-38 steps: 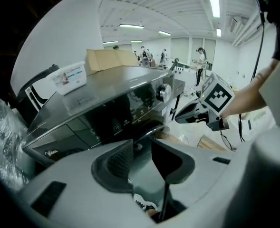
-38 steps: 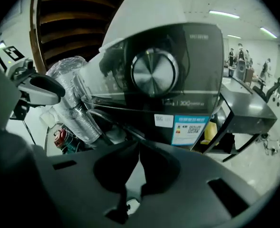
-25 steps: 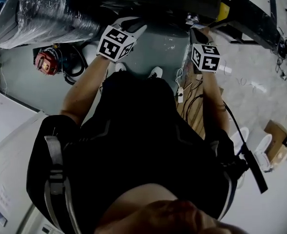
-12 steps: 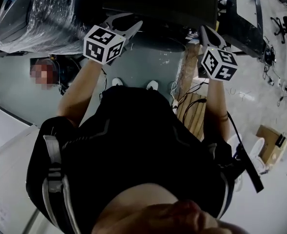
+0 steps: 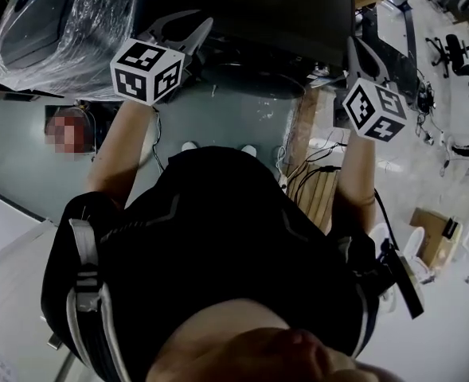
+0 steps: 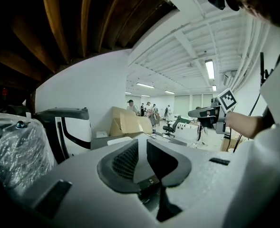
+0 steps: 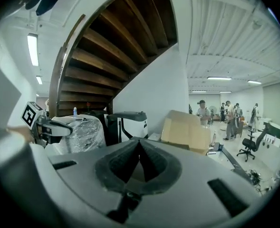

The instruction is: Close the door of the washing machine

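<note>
Both hands have risen to point about level across the room. Left gripper has just been closing to a narrow, empty gap; right gripper has its jaws together on nothing. No washing-machine door shows. The flat white appliance top by the person's left side, nearer the left gripper, may be the machine.

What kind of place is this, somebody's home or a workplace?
Most likely a big open workplace, perhaps an office or lab hall: an office chair on a wide floor, long ceiling strip lights, cardboard boxes, and a wooden staircase overhead.
</note>
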A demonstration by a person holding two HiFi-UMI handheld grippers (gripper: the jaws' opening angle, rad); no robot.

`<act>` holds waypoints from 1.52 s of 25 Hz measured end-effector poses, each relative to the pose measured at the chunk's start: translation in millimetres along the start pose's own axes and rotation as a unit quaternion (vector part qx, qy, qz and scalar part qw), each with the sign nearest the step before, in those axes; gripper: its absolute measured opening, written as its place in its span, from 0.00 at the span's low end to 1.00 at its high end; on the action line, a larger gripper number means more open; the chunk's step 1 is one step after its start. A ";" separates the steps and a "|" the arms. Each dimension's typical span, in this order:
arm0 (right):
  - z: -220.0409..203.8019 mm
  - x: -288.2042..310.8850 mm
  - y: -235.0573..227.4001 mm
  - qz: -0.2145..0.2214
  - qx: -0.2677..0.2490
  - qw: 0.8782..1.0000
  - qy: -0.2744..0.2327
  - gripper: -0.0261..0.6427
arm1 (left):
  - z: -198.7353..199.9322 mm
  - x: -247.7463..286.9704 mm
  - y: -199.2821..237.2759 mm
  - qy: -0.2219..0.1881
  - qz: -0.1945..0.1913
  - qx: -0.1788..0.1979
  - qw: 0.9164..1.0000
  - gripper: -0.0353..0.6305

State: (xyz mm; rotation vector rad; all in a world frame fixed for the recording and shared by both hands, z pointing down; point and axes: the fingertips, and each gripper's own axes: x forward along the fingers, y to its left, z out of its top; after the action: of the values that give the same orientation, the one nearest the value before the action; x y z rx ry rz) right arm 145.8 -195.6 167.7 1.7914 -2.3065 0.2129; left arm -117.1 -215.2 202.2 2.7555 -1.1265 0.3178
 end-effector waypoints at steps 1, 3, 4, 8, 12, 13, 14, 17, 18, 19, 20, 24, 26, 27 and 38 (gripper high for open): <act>6.1 -1.9 6.1 -0.001 -0.003 1.000 -0.005 0.05 | 3.5 -7.1 6.1 -0.008 0.003 -0.001 1.000 0.14; 18.0 -5.9 18.0 0.000 -0.005 1.000 -0.018 0.05 | 10.4 -20.9 17.2 -0.022 0.011 -0.004 1.000 0.12; 24.2 -7.9 23.7 0.002 -0.004 1.000 -0.026 0.05 | 14.2 -27.6 22.7 -0.028 0.017 -0.006 0.999 0.12; 47.9 -18.5 40.8 -0.001 -0.009 0.998 -0.056 0.05 | 30.9 -50.7 40.7 -0.049 0.047 0.002 0.998 0.09; 65.2 -27.4 52.0 0.002 -0.008 0.998 -0.069 0.05 | 43.7 -67.9 54.8 -0.075 0.068 -0.002 0.995 0.06; 68.7 -29.1 53.5 0.002 -0.007 0.997 -0.072 0.05 | 45.9 -71.5 58.3 -0.082 0.074 -0.006 0.994 0.06; 71.5 -30.8 53.5 -0.003 -0.005 0.997 -0.076 0.05 | 47.4 -74.2 61.4 -0.086 0.079 -0.011 0.993 0.06; 72.3 -36.5 47.0 -0.028 0.004 0.996 -0.086 0.05 | 49.8 -78.3 65.6 -0.092 0.089 -0.019 0.992 0.06; 71.2 -38.7 44.4 -0.032 0.006 0.996 -0.087 0.05 | 52.1 -78.9 64.9 -0.096 0.091 -0.017 0.991 0.06; 70.7 -40.6 42.3 -0.033 0.007 0.996 -0.087 0.05 | 56.1 -79.4 64.1 -0.103 0.091 -0.014 0.990 0.06; 71.1 -42.3 41.1 -0.032 0.006 0.996 -0.087 0.05 | 61.1 -80.2 63.5 -0.111 0.091 -0.013 0.990 0.06; 74.8 -50.9 31.0 -0.039 -0.002 0.995 -0.088 0.04 | 77.6 -81.0 60.4 -0.122 0.098 0.001 0.988 0.06; 73.7 -53.4 27.8 -0.043 -0.006 0.995 -0.086 0.04 | 77.9 -79.1 59.8 -0.112 0.106 0.011 0.988 0.06; 72.6 -52.6 28.4 -0.043 -0.012 0.996 -0.083 0.04 | 76.9 -77.9 60.7 -0.106 0.109 0.013 0.988 0.06; 82.2 -46.0 35.6 -0.039 -0.035 0.995 -0.083 0.04 | 83.1 -80.4 71.0 -0.132 0.131 -0.017 0.982 0.06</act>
State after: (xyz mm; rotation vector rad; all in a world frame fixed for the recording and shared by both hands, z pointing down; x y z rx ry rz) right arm 115.8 -163.5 77.1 1.9265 -2.3140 -0.0298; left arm -211.6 -229.2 105.8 2.6780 -1.5471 -0.0433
